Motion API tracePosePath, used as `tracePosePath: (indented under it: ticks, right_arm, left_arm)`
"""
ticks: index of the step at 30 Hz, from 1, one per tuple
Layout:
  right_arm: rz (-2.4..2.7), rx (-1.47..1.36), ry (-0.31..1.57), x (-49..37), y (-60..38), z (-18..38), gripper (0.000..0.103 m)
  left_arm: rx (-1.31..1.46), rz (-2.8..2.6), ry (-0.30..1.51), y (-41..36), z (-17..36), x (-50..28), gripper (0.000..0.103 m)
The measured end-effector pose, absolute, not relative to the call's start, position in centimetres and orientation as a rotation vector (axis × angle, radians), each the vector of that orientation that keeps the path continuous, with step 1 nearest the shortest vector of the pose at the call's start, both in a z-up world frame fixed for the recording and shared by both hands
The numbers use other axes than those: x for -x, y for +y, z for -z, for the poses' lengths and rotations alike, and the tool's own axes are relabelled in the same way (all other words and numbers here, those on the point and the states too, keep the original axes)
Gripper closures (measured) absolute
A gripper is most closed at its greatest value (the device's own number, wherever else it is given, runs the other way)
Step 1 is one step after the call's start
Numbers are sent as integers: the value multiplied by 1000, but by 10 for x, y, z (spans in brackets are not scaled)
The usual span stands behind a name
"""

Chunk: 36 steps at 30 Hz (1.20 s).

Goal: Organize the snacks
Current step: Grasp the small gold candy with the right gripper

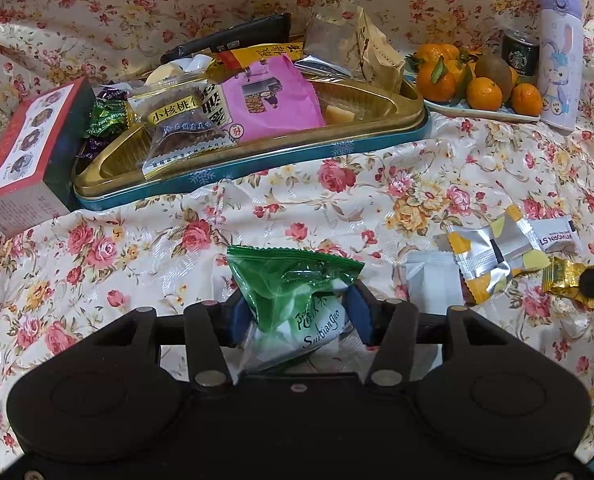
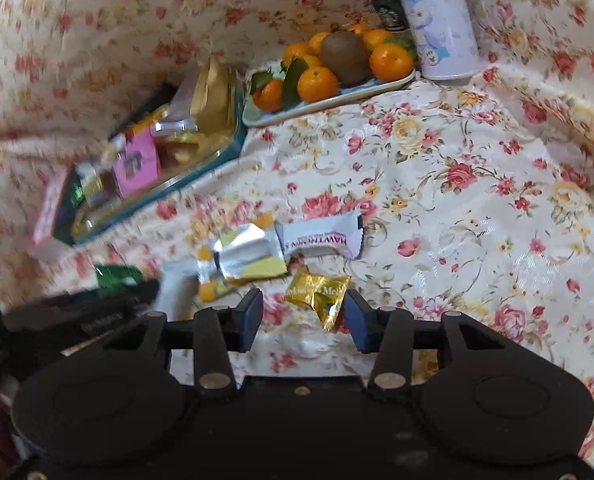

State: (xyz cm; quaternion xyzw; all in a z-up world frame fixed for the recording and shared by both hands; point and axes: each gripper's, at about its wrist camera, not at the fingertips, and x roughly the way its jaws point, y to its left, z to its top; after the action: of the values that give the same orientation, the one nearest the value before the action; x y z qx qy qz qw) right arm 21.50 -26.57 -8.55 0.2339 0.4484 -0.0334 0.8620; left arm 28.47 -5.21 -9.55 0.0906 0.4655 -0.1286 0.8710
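My left gripper [image 1: 300, 314] is shut on a green snack packet [image 1: 293, 292], held upright with both blue pads against its sides. A teal tin [image 1: 281, 164] with a gold liner lies beyond it, piled with wrapped snacks. My right gripper [image 2: 305, 316] stands open around a gold candy [image 2: 319, 294] on the cloth. The candy touches the right pad, and a gap shows at the left one. Just past it lie a silver-and-yellow packet [image 2: 245, 256], a white hawthorn strip [image 2: 321, 236] and a plain white packet [image 2: 177, 288]. The left wrist view shows the gold candy [image 1: 565, 280] at the far right.
A red-and-white box [image 1: 21, 148] leans against the tin's left end. At the back right a plate [image 1: 481, 114] holds tangerines and a kiwi, with a dark can [image 1: 519, 54] and a lilac bottle [image 1: 557, 56] beside it. Floral cloth covers everything and rises behind.
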Motion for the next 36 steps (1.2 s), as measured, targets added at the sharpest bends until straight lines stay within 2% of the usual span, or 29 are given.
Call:
tracePosePath:
  ticks: [17, 22, 26, 36]
  right_arm:
    - [-10, -343, 981, -217, -241, 96, 54]
    - [14, -203, 930, -206, -226, 93, 54]
    - [30, -221, 913, -210, -232, 92, 51]
    - [35, -166, 899, -222, -219, 102, 51]
  left_arm:
    - [-194, 273, 974, -52, 95, -286, 44]
    - [-182, 279, 970, -50, 94, -283, 47]
    - [-182, 289, 976, -47, 92, -275, 49]
    - [-156, 293, 995, -40, 90, -271, 51]
